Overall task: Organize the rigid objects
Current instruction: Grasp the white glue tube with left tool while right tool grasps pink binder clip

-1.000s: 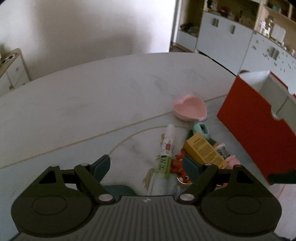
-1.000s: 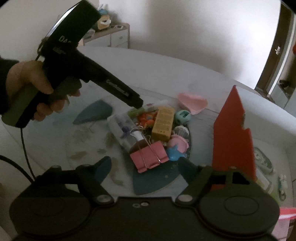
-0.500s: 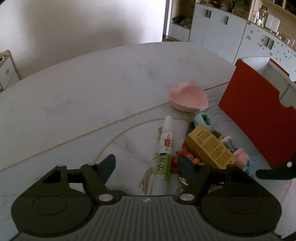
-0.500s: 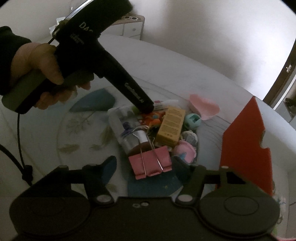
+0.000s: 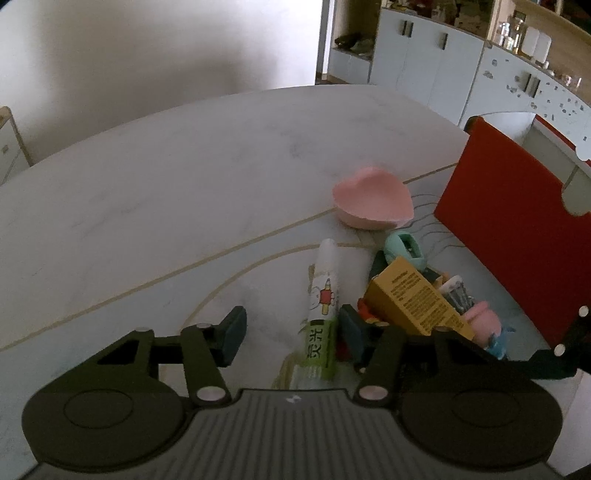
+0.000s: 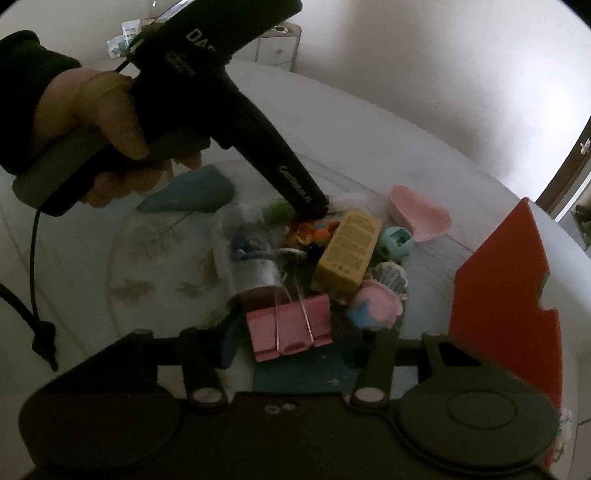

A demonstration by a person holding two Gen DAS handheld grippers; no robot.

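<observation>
right wrist: right gripper (image 6: 286,341) closing round pink binder clip (image 6: 290,328) (untouched)

A plain white wall (image 5: 155,51) is seen behind the marbled table (image 5: 192,173). White cabinets (image 5: 436,59) under open shelves (image 5: 524,22) are lit dimly at right.

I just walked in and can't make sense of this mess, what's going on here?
A person is sorting a pile of small items beside a red box. The left claw has been closing around a glue stick; the right claw has been closing around a pink binder clip. Neither visibly pinches yet, and nothing is lifted.
</observation>
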